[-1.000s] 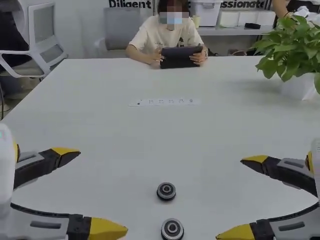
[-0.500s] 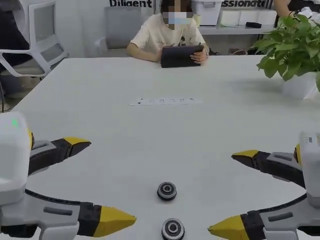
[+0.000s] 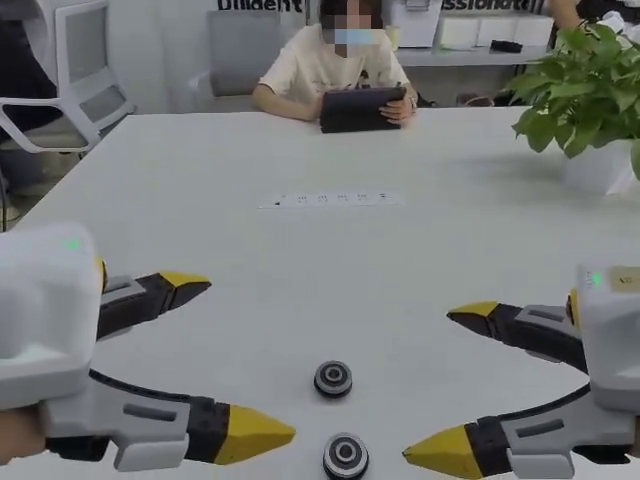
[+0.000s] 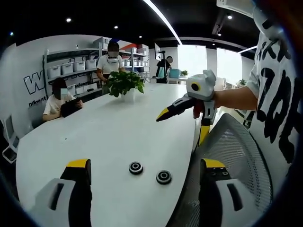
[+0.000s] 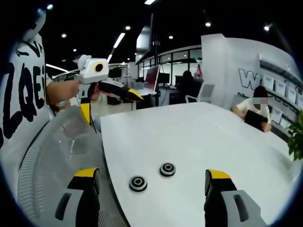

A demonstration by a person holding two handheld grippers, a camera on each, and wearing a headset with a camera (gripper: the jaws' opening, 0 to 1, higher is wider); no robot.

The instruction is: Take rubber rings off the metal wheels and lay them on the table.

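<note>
My left gripper [image 3: 247, 358] is spread wide, with nothing between its yellow-tipped jaws. My right gripper [image 3: 429, 385] is just as wide open and holds nothing. Compared with a second ago, both have come further into the head view, pushing forward and inward from the two sides. Their lower tips now sit closer to the two wheels than they did. The spread of the jaws looks the same as before.

The wheels lie between the two grippers on the bare white table [image 3: 300, 270], touching neither of them. The far wheel [image 3: 333, 379] sits just beyond the near wheel [image 3: 345, 456], which is close to my edge of the table. They lie a little apart from each other. Each has a dark rubber ring [image 3: 319, 381] round its rim. Neither wheel has moved on the table since the earlier pictures.

In the left gripper view the pair of wheels lies between my jaws, with my right gripper above them at the table's edge. In the right gripper view they lie between those jaws too, and my left gripper shows at upper left.

Further out, a white strip [image 3: 330, 200] lies flat in the middle of the table. A leafy plant [image 3: 585, 90] in a white pot stands at the far right. A person [image 3: 330, 65] sits at the far end holding a dark tablet [image 3: 362, 108].
</note>
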